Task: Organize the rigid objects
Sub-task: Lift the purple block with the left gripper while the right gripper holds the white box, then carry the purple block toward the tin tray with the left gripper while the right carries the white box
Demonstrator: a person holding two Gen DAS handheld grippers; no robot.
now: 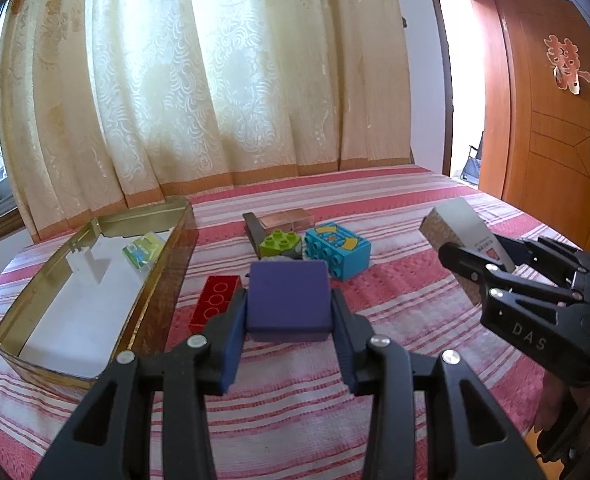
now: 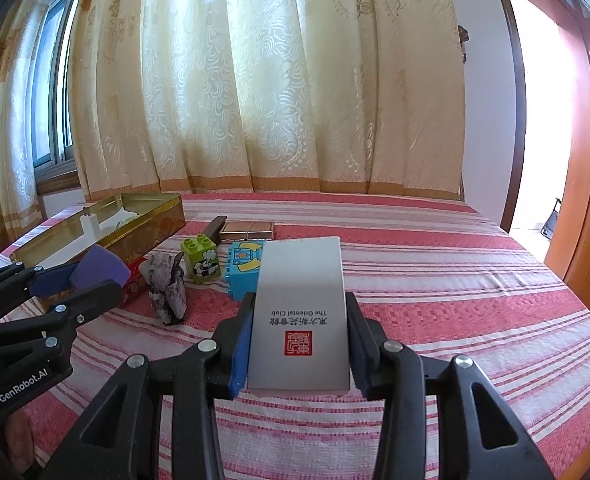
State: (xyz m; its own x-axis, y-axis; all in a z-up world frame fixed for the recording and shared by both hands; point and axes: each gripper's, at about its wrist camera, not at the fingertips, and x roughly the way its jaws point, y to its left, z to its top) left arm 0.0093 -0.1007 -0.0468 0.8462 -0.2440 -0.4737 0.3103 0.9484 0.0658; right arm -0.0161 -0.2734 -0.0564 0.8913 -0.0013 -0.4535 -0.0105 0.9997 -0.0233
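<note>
The left claw (image 1: pixel 289 320) is closed on a purple block (image 1: pixel 288 300), its blue pads pressed to the block's two sides and holding it above the striped bed cover (image 1: pixel 395 320). Just ahead of that claw and a little to its left lies a red brick (image 1: pixel 214 302); farther left sits an open gold tin (image 1: pixel 167 280) with a white lining. Ahead of it, beyond the purple block, are a green brick (image 1: pixel 280 242) and a blue brick (image 1: pixel 337 250), close together, with a flat copper-coloured box (image 1: pixel 285 220) behind them. The right claw (image 2: pixel 299 344) is clamped on a grey box (image 2: pixel 301 312) printed "The Oriental Club", gripped by its long edges and lifted off the bed. Ahead and left of the right claw stands a mottled grey object (image 2: pixel 167 290), near the green brick.
</note>
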